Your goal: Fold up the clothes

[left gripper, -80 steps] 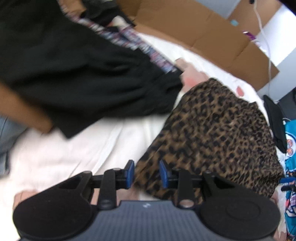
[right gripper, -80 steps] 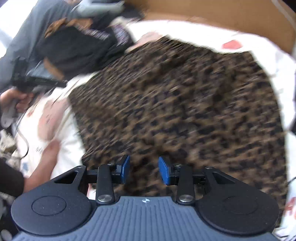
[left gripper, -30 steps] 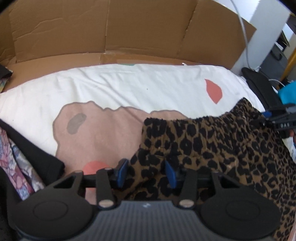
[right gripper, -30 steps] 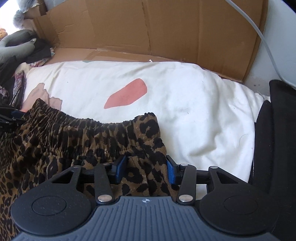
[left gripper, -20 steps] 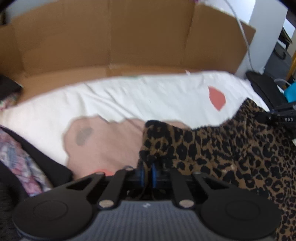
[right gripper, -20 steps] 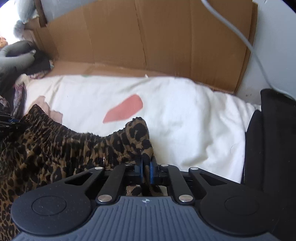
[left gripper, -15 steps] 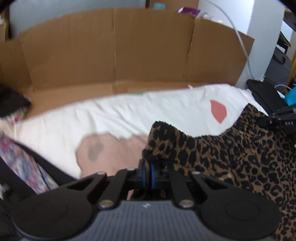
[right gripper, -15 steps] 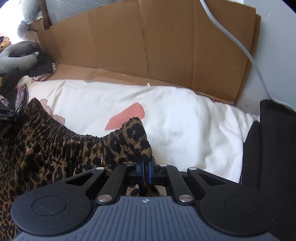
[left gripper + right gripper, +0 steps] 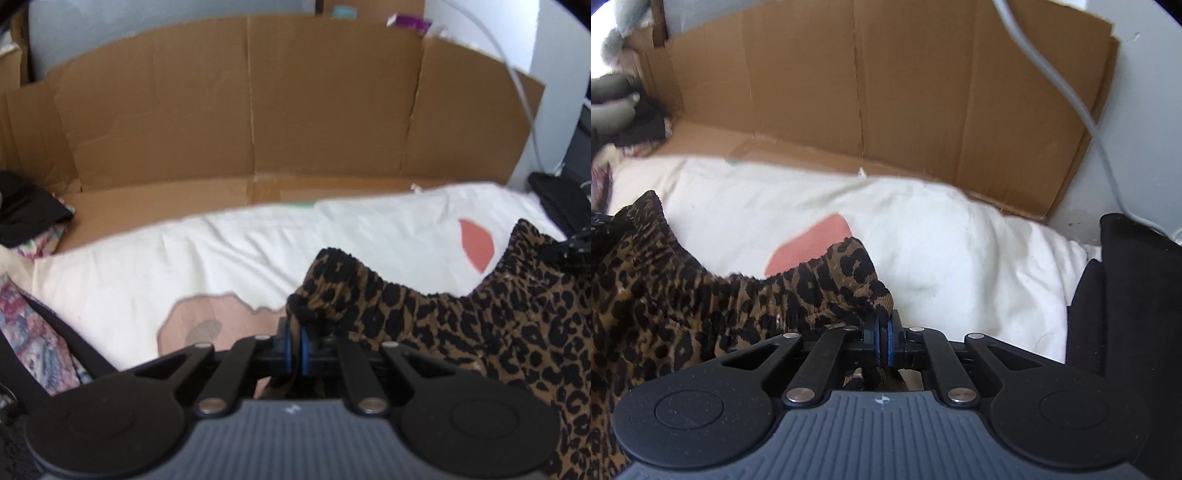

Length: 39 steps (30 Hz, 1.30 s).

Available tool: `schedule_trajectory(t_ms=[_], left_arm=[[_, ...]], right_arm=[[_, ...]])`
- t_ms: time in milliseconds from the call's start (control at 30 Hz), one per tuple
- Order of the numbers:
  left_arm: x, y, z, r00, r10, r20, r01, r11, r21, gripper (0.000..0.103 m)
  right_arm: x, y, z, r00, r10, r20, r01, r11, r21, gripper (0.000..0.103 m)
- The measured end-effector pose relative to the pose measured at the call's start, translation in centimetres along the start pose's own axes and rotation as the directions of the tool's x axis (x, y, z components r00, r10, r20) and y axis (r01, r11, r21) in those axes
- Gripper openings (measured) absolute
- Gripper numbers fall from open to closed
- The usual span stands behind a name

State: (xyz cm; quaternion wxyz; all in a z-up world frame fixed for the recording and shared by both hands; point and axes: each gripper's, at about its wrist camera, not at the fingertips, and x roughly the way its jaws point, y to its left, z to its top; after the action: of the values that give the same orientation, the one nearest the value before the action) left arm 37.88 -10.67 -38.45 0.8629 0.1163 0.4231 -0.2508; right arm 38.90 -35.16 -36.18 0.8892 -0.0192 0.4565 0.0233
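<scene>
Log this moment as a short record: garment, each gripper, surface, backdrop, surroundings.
garment: leopard-print garment with gathered elastic waistband, pinched at both waistband corners, the band sagging between them
left gripper: shut on the left waistband corner
right gripper: shut on the right waistband corner
surface: white bedsheet with pink and red patches
backdrop: brown cardboard panel, standing behind the sheet
surroundings: black fabric at the right edge; dark and floral clothes at the left

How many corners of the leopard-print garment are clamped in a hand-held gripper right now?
2. The left hand-held gripper pinches one waistband corner of the leopard-print garment; the right hand-held gripper pinches the opposite corner. Lower corners are out of view.
</scene>
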Motion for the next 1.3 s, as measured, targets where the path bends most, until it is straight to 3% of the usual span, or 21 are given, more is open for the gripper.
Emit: schedule_trajectory(t_ms=[67,167,233,300,467,600,867,967,1300], left_arm=[[0.5,0.1,0.0,1.0,0.002,-0.027,-0.003,1.0,-0.017,0.01],[-1.1,0.2,-0.2,1.0,0.002,0.019,-0.001,0.999,-0.041,0.018],[-2.4,0.2,-0.5,0.999,0.007,0.046,-0.006,1.0,-0.023,0.033],[-3.8,0.4,-0.9,0.997,0.01,0.074,-0.007,1.0,-0.03,0.041],[-7.4,0.8,-2.3,0.997,-0.007,0.081,0.012,0.998,-0.063,0.041],[-10.7,1.4,-4.6,0.997,-0.024,0.079,0.031,0.996,-0.089,0.041],[-16.8,3.9,-10.6,0.998,0.059,0.007,-0.056,0.97,-0.237,0.041],[-18.4,4.1,-12.4,0.996,0.085,-0.012,-0.085,0.963,-0.257,0.035],[-18.7,1.9,-15.8,0.996,0.037,-0.083,-0.054,0.974,-0.221,0.035]], right_arm=[[-0.6,-0.4,0.0,1.0,0.006,0.01,-0.006,0.999,0.04,0.016],[-2.5,-0.7,-0.2,0.998,0.025,0.049,-0.028,0.999,0.046,0.03],[-4.1,-0.8,-0.4,0.997,0.016,0.079,-0.018,1.0,0.021,0.037],[-5.8,-1.2,-0.7,0.995,0.038,0.096,-0.042,0.998,0.043,0.04],[-9.9,-1.6,-3.5,0.991,0.048,0.127,-0.059,0.995,0.082,0.04],[-12.1,-1.4,-7.5,0.994,0.043,0.098,-0.053,0.993,0.104,0.04],[-17.0,0.3,-14.3,0.996,0.051,0.068,-0.06,0.987,0.147,0.04],[-18.1,0.8,-15.7,0.997,0.048,0.055,-0.057,0.986,0.159,0.04],[-17.6,2.0,-17.5,1.0,0.018,0.005,-0.019,0.981,0.191,0.04]])
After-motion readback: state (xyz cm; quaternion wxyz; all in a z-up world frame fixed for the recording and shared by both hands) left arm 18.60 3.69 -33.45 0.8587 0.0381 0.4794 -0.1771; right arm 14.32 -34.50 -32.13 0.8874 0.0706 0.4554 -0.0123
